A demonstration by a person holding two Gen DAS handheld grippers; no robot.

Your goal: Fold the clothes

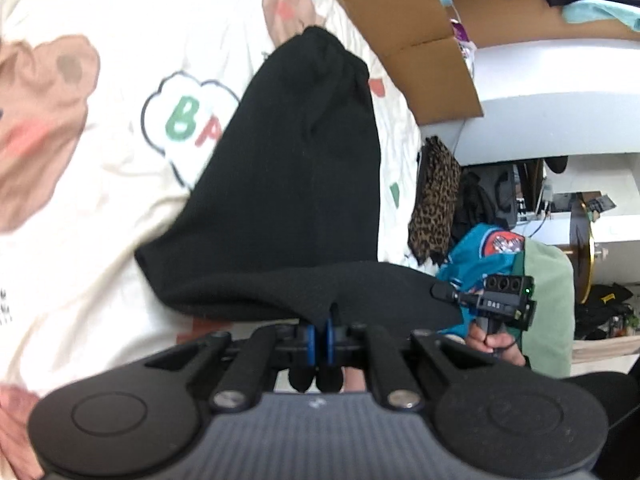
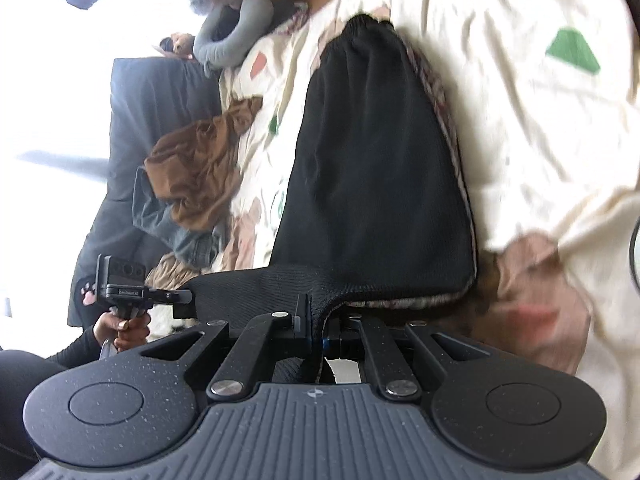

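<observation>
Two claws, left claw [image 1: 320, 338] and right claw [image 2: 310, 326], pinch ribbed black knit garment [image 2: 376, 168].

The cream bedsheet [image 1: 120, 168] reads "BA", perhaps more, hidden by black cloth.

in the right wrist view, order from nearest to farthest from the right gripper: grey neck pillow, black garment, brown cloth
1. black garment, clamped in the right gripper
2. brown cloth, crumpled, left on the bed
3. grey neck pillow, far upper left

Black garment [image 2: 376, 168] between right fingers [image 2: 301, 312]
</observation>
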